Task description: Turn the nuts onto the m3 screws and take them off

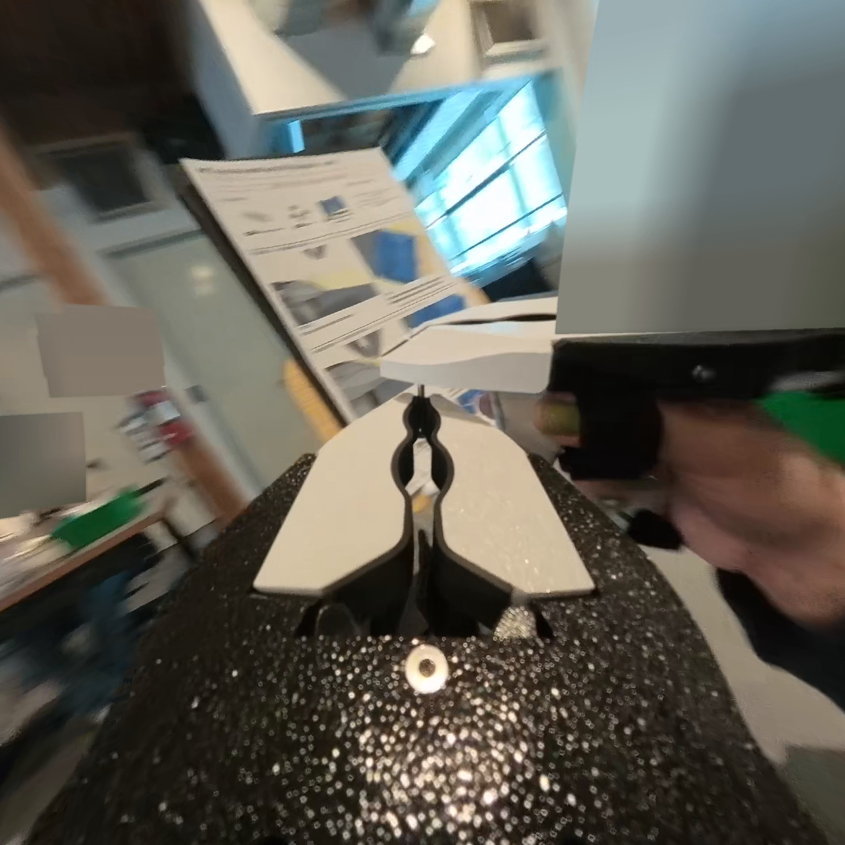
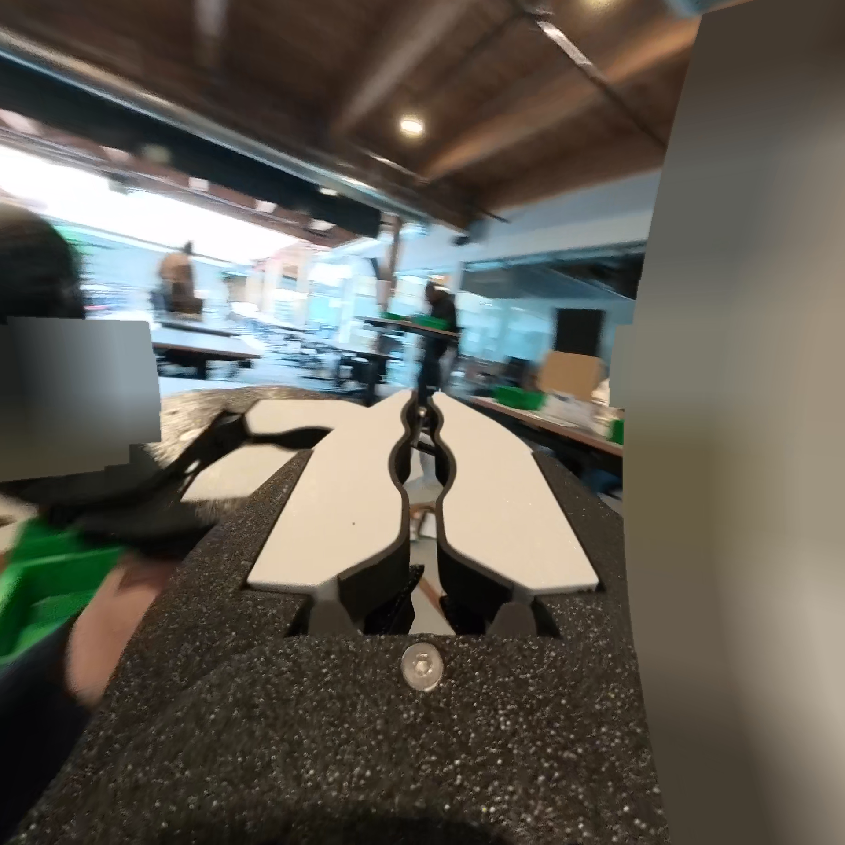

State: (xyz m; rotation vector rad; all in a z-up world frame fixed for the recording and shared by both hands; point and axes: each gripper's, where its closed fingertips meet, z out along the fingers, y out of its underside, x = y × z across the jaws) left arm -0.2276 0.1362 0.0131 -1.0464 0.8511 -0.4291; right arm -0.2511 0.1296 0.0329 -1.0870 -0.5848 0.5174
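Observation:
In the left wrist view my left gripper (image 1: pixel 421 411) is shut on a thin dark M3 screw (image 1: pixel 423 392) that sticks up out of its white fingertips. My right gripper (image 1: pixel 414 361) comes in level from the right, and its white fingers sit on the screw's top end. The nut is hidden between them there. In the right wrist view my right gripper (image 2: pixel 423 407) is shut on a small shiny piece, the nut (image 2: pixel 419 413), at its very tips. My left gripper (image 2: pixel 315 432) lies crosswise at the left, with its tips behind my right gripper's left finger.
A hand (image 1: pixel 731 480) holds the right gripper's black and green handle. A leaning poster board (image 1: pixel 320 256) stands behind the grippers. In the right wrist view, tables with green bins (image 2: pixel 521 395) and a standing person (image 2: pixel 439 311) are far behind. Both backgrounds are blurred. Less than 4 cm separates the two grippers' tips.

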